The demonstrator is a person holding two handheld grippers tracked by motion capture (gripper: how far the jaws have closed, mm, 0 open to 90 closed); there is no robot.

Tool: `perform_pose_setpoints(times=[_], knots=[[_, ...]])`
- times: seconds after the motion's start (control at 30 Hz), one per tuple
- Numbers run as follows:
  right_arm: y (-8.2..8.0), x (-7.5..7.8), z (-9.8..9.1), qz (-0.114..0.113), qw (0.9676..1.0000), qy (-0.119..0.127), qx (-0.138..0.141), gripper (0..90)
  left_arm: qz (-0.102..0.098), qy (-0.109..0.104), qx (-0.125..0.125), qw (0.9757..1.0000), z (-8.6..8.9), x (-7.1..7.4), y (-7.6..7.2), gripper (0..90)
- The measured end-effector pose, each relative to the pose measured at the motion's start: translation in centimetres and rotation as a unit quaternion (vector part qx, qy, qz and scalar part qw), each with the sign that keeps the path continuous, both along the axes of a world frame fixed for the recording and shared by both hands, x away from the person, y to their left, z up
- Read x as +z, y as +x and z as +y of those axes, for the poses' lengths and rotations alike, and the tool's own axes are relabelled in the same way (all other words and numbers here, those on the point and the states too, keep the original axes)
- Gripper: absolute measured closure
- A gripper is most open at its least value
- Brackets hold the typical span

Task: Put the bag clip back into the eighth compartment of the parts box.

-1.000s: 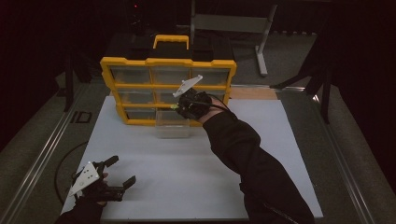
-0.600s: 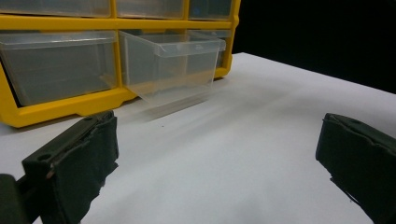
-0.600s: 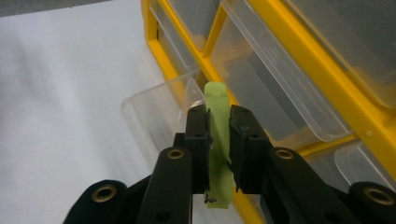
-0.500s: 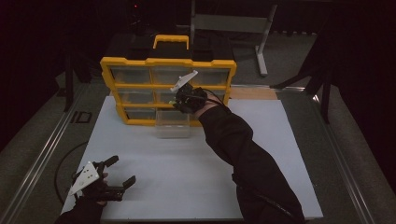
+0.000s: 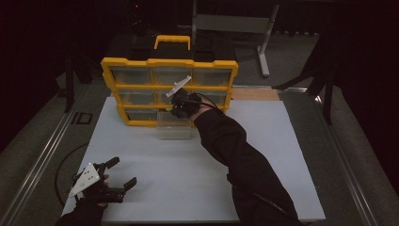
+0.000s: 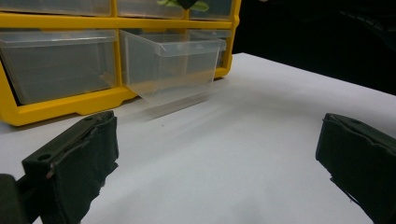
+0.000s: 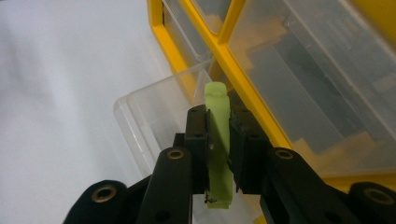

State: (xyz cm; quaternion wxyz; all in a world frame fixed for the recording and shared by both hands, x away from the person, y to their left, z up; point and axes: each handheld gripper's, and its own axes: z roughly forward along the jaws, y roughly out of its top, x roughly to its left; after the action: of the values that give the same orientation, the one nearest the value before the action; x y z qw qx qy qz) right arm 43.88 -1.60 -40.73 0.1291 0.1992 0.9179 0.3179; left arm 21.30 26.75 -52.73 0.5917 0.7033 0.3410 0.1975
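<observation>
My left gripper (image 5: 123,173) sits by the near left corner of the desk (image 5: 155,188), jaws spread wide with nothing between them, just resting low over the white top. From its own view I'm looking across bare desk at the clear drawer (image 6: 170,65), which sticks out of the bottom row of the yellow organizer (image 6: 60,100).

Farther out, my right arm reaches across the middle of the desk toward the far edge. My right gripper (image 7: 218,126) is pinching a light green plastic piece (image 7: 218,140), jaws pressed on both of its flat sides, with the piece standing up past the tips. In the right gripper view it hangs right above the open clear drawer (image 7: 154,116), close to the yellow frame (image 7: 233,65). Can't tell if the piece touches the drawer's rim or not.

From the high view the right gripper (image 5: 181,106) is right in front of the organizer's middle column, and the drawer (image 5: 174,127) is pulled out onto the desk just under it. The organizer (image 5: 117,66) stands upright along the far edge, handle on top.
</observation>
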Motion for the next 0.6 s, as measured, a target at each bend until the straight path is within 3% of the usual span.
perform_pose_setpoints(times=[0.47, 0.6], knots=[[0.3, -1.6, 0.9, 0.013, 0.9995, -0.027, 0.004, 77.7, 0.001, 0.001, 0.0, 1.0, 0.0, 0.0, 0.0, 0.0], [0.3, -1.8, 0.8, 0.03, 0.9991, -0.028, 0.003, 65.1, 0.002, 0.001, 0.0, 1.0, 0.1, 0.0, 0.0, 0.0]])
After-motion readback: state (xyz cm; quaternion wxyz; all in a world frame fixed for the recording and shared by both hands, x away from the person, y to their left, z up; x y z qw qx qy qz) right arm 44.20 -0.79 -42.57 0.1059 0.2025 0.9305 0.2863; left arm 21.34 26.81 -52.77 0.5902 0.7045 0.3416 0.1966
